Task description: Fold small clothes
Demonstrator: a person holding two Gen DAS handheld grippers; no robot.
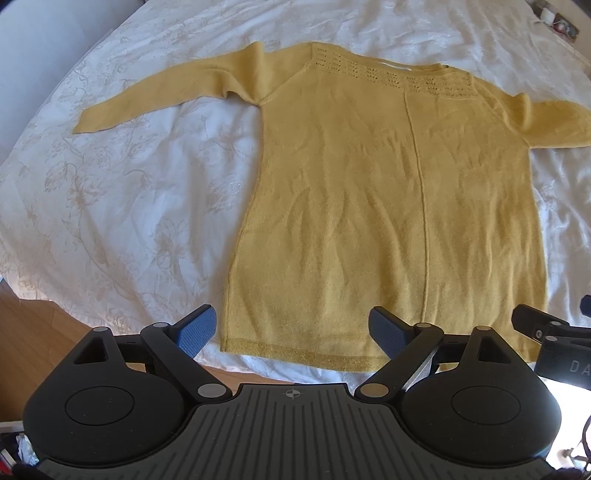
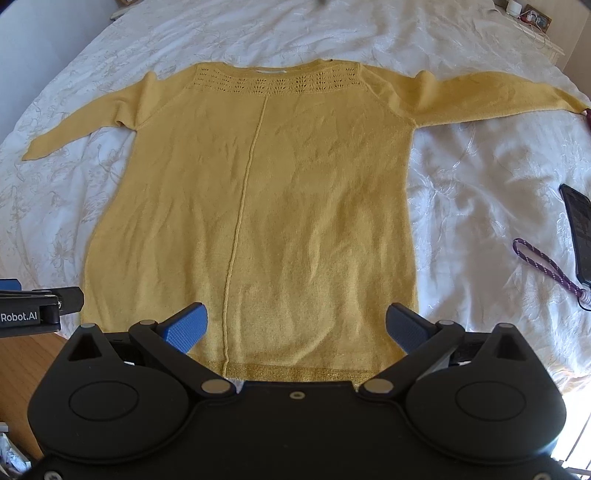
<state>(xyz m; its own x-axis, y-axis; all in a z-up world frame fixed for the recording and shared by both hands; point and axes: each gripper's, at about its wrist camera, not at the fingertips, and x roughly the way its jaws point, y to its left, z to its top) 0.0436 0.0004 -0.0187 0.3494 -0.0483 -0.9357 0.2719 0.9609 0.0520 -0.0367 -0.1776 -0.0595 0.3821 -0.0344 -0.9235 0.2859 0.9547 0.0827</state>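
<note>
A mustard-yellow knit sweater [image 1: 388,192] lies flat and spread out on a white bedspread [image 1: 129,184], neck away from me, both sleeves stretched sideways. It also shows in the right wrist view [image 2: 266,206]. My left gripper [image 1: 295,332] is open and empty, hovering over the left part of the hem. My right gripper [image 2: 295,328] is open and empty, over the right part of the hem. Each gripper's side shows at the edge of the other's view.
A dark phone [image 2: 578,229] with a purple cord strap [image 2: 543,269] lies on the bed right of the sweater. Small items sit on a nightstand [image 2: 532,18] at the far right. Wooden floor [image 1: 37,332] shows below the bed's near edge.
</note>
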